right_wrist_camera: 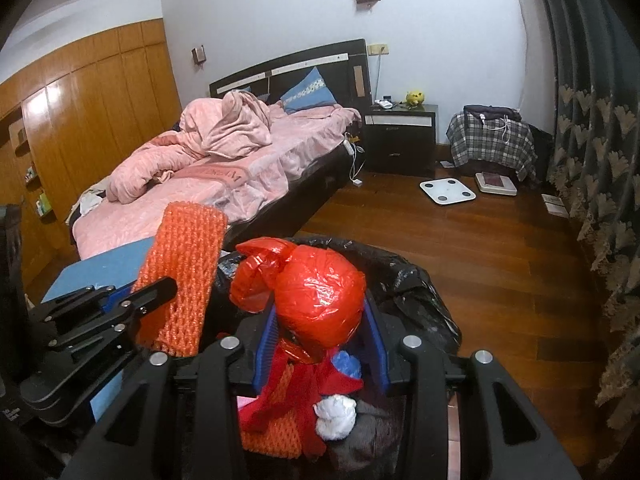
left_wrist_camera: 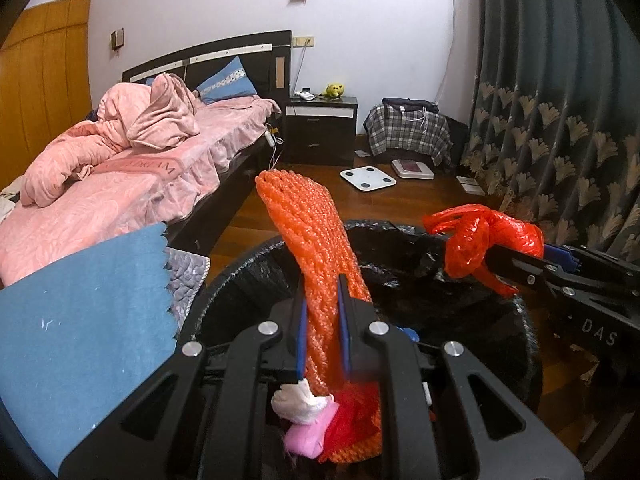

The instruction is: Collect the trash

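Observation:
My left gripper is shut on an orange foam net sleeve that stands up above the black-lined trash bin. The sleeve also shows in the right wrist view. My right gripper is shut on a knotted red plastic bag, held over the bin; the bag also shows in the left wrist view. Inside the bin lie a white tissue wad, a pink piece, red scraps and another orange net.
A blue cloth lies left of the bin. A bed with pink bedding stands at the left, a dark nightstand behind it. A white scale lies on the wood floor. Dark curtains hang at the right.

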Tool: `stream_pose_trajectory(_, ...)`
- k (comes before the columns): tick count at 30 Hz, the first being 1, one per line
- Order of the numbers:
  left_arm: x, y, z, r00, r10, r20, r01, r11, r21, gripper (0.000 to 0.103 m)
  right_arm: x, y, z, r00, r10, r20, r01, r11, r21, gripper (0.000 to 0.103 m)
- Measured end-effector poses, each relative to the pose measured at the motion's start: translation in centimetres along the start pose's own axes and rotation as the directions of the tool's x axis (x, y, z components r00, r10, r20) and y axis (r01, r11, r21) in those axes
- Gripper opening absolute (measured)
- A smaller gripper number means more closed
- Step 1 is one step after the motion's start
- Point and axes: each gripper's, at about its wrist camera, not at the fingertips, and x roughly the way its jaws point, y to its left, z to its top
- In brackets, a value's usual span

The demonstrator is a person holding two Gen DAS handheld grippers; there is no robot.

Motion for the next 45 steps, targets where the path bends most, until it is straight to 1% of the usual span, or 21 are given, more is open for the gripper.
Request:
stream_pose_trajectory(12,2.4,0.4,0.7,1.0,-0.002,-0.029,0.002,1.0,-0.005,0.013,4.0,-0.5,1.5,0.999,0.001,-0.037,-0.001,1.0,-0.009,0.039)
stream_pose_trajectory(13,2.6,0.4,0.7,1.0,-0.005,-0.031,0.004,1.0,-0.006,0.016,4.3,-0.6,1.6,0.999,-0.001,-0.041,0.001,1.0,-0.006,0.042)
stream_pose_trajectory(15,2.7,0.6,0.7,1.0,-0.006,-0.031,0.006,1.0,-0.012,0.025,4.6,-0.9,1.6,0.999,-0.001,-0.047,0.001,1.0,-0.002,0.043)
stream_pose_trajectory(16,2.7,0.6,0.6,0.999,-0.001,-0.032,0.001,1.0,-0.014,0.031,4.8,-1.0,1.8,0.999,-0.005,-0.052,0.005,1.0,-0.001,0.045)
stream_pose_trajectory(17,2.7,0.7,0.6,0.999,-0.002,-0.032,0.002,1.0,-0.017,0.033,4.9,-1.1,1.8,0.999,-0.008,-0.053,0.008,1.0,-0.001,0.05)
stream_pose_trajectory(19,2.7,0.9,0.5,0.999,-0.003,-0.036,0.002,1.0,-0.024,0.035,4.8,-1.2,1.9,0.999,-0.011,-0.047,0.011,1.0,0.004,0.056)
stream_pose_trajectory(21,2.5,1.2,0.6,0.999,0.003,-0.032,-0.004,1.0,-0.025,0.041,4.7,-1.2,1.9,0.999,-0.015,-0.044,0.015,1.0,0.003,0.06)
stream_pose_trajectory(23,2.1,1.5,0.7,1.0,0.011,-0.026,-0.012,0.999,-0.034,0.049,4.4,-1.3,1.9,0.999,-0.024,-0.037,0.024,1.0,0.006,0.072)
stream_pose_trajectory(24,2.0,1.7,0.8,1.0,0.013,-0.024,-0.013,0.999,-0.04,0.052,4.2,-1.3,1.9,0.999,-0.027,-0.035,0.027,1.0,0.008,0.074)
stream_pose_trajectory(25,1.8,1.9,0.9,1.0,0.015,-0.021,-0.016,0.999,-0.049,0.057,3.8,-1.3,1.9,0.999,-0.03,-0.03,0.031,0.999,0.011,0.077)
stream_pose_trajectory(27,1.2,2.3,0.9,1.0,0.023,-0.011,-0.023,0.998,-0.058,0.064,3.2,-1.3,1.9,0.999,-0.037,-0.019,0.037,0.999,0.016,0.085)
stream_pose_trajectory(28,0.7,2.5,1.0,1.0,0.029,-0.003,-0.029,0.998,-0.059,0.069,3.1,-1.3,2.0,0.999,-0.041,-0.015,0.041,0.999,0.018,0.091)
stream_pose_trajectory(29,0.2,2.6,1.0,0.999,0.038,0.005,-0.038,0.998,-0.059,0.075,2.6,-1.2,2.0,0.999,-0.044,-0.007,0.044,0.999,0.02,0.093)
stream_pose_trajectory(31,-0.8,2.9,1.0,0.998,0.053,0.016,-0.052,0.997,-0.063,0.081,1.9,-1.0,2.0,0.999,-0.042,0.0,0.042,0.999,0.022,0.097)
stream_pose_trajectory(32,-1.1,3.2,1.0,0.998,0.057,0.017,-0.055,0.996,-0.066,0.083,1.4,-0.8,1.9,0.999,-0.037,-0.001,0.037,0.999,0.026,0.097)
stream_pose_trajectory(33,-1.7,3.4,1.0,0.998,0.066,0.018,-0.065,0.995,-0.071,0.087,1.1,-0.7,2.0,0.999,-0.032,-0.001,0.032,0.999,0.029,0.097)
stream_pose_trajectory(34,-2.2,3.6,0.9,0.997,0.077,0.019,-0.075,0.994,-0.075,0.089,0.5,-0.5,1.9,1.0,-0.026,0.001,0.026,0.999,0.032,0.097)
stream_pose_trajectory(41,-6.2,4.6,0.0,0.99,0.137,0.021,-0.134,0.987,-0.085,0.093,-3.3,1.6,1.6,1.0,0.007,0.013,-0.008,0.999,0.036,0.097)
stream_pose_trajectory(45,-8.7,5.1,-0.8,0.987,0.158,0.025,-0.156,0.984,-0.09,0.093,-5.2,2.9,1.2,1.0,0.021,0.009,-0.021,0.999,0.025,0.097)
